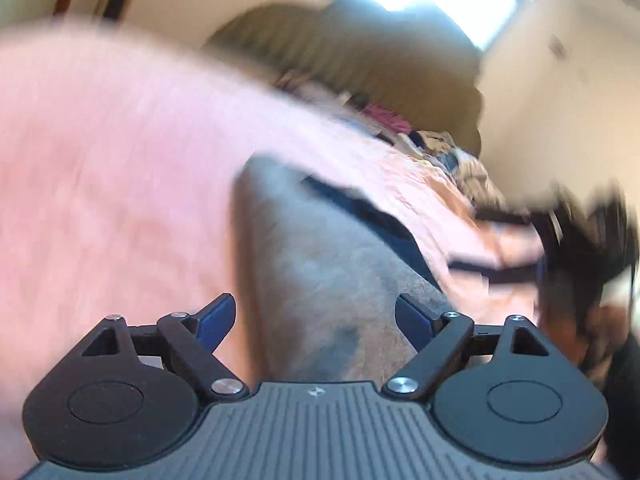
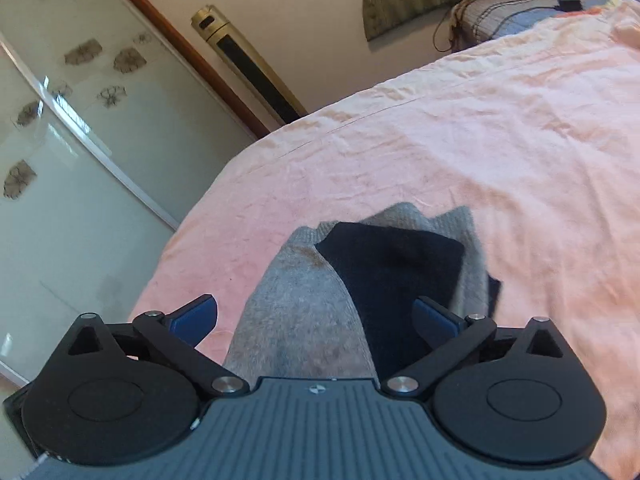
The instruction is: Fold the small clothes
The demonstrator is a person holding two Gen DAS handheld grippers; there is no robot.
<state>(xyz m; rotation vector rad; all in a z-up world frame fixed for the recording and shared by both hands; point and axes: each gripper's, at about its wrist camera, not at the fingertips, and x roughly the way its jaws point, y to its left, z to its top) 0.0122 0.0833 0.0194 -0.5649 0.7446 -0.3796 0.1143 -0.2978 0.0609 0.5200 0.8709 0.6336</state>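
Judging from how the cloth lies, the folding looks partly done: a grey knit garment [image 2: 304, 304] with a dark navy part [image 2: 392, 264] lies on the pink bedsheet [image 2: 460, 140], the navy part lapped across the grey one and grey edges showing beyond it, so at least one fold seems to be in. What the piece is exactly, a small sweater or a pair of socks, cannot be told. Squaring it up and any last fold appear to be left.

In the right wrist view the right gripper [image 2: 316, 316] is spread wide, its blue fingers [image 2: 196, 316] either side of the garment, which runs from under the body forward between them; neither finger is visibly pinching it. The left wrist view is heavily motion-blurred. There the left gripper [image 1: 316, 316] also stands spread, with the grey cloth [image 1: 320, 272] between and ahead of its fingers and the navy strip [image 1: 372, 216] along the far edge. Whether either gripper touches the cloth cannot be told.
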